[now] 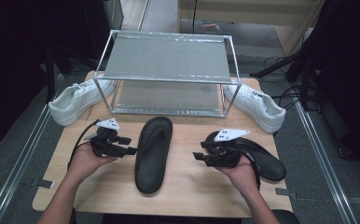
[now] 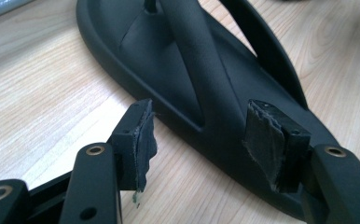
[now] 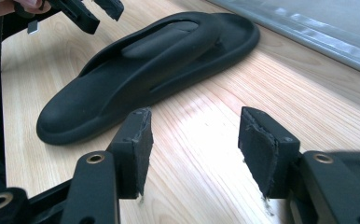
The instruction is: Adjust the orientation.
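Note:
A black flip-flop (image 1: 153, 151) lies lengthwise in the middle of the wooden table (image 1: 187, 186). My left gripper (image 1: 130, 145) is open just left of it; in the left gripper view the flip-flop (image 2: 201, 88) lies close ahead of the spread jaws, with nothing between them. My right gripper (image 1: 197, 157) is open to the right of that flip-flop, jaws pointing left. The right gripper view shows the flip-flop (image 3: 145, 70) farther off across bare wood. A second black flip-flop (image 1: 262, 158) lies under and behind my right hand, partly hidden.
A metal two-level rack (image 1: 169, 74) stands at the back of the table. One white sneaker (image 1: 78, 100) rests at its left end, another white sneaker (image 1: 257, 107) at its right end. Dark floor and cables surround the table.

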A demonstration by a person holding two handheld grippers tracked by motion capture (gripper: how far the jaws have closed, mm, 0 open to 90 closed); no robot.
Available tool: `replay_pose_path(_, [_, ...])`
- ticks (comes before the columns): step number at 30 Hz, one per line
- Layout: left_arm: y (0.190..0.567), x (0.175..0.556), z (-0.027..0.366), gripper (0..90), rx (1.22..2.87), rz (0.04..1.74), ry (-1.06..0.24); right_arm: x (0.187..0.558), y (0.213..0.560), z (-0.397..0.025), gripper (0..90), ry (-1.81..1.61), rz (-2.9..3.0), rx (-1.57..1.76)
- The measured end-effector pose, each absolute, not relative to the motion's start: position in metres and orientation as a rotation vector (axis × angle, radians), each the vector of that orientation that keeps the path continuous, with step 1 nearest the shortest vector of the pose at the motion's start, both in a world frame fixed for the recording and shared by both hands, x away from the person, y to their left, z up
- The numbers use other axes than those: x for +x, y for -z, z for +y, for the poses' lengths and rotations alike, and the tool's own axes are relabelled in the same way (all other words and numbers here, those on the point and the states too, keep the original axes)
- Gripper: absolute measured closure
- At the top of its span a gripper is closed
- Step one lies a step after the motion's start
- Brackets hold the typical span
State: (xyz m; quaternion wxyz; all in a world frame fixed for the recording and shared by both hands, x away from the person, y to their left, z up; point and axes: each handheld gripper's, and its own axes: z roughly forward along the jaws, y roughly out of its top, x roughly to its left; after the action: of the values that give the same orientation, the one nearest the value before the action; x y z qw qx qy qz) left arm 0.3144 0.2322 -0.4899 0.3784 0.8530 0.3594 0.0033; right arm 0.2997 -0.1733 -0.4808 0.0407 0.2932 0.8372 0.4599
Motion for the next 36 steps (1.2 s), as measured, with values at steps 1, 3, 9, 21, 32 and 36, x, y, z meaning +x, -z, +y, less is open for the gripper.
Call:
replay_pose_path(1, [0.490, 0.316, 0.232, 42.6, 2.184, 0.916, -0.006, 0.297, 0.481, -0.180, 45.6, -1.403, 2.551, 0.896])
replay_pose_path(3, [0.489, 0.318, 0.233, 42.5, 2.162, 0.914, -0.006, 0.294, 0.481, -0.187, 45.2, -1.387, 2.539, 0.881])
replay_pose_path(9, [0.488, 0.323, 0.230, 42.6, 2.178, 0.906, 0.001, 0.285, 0.483, -0.211, 47.6, -1.343, 2.519, 0.893])
replay_pose_path(21, [0.489, 0.330, 0.229, 42.8, 2.199, 0.876, 0.003, 0.281, 0.482, -0.246, 46.6, -1.327, 2.457, 1.012])
replay_pose_path(32, [0.492, 0.335, 0.229, 42.9, 2.164, 0.862, 0.028, 0.271, 0.487, -0.271, 45.2, -1.283, 2.420, 1.073])
replay_pose_path(36, [0.491, 0.335, 0.231, 42.8, 2.155, 0.864, 0.019, 0.273, 0.491, -0.271, 45.7, -1.281, 2.421, 1.082])
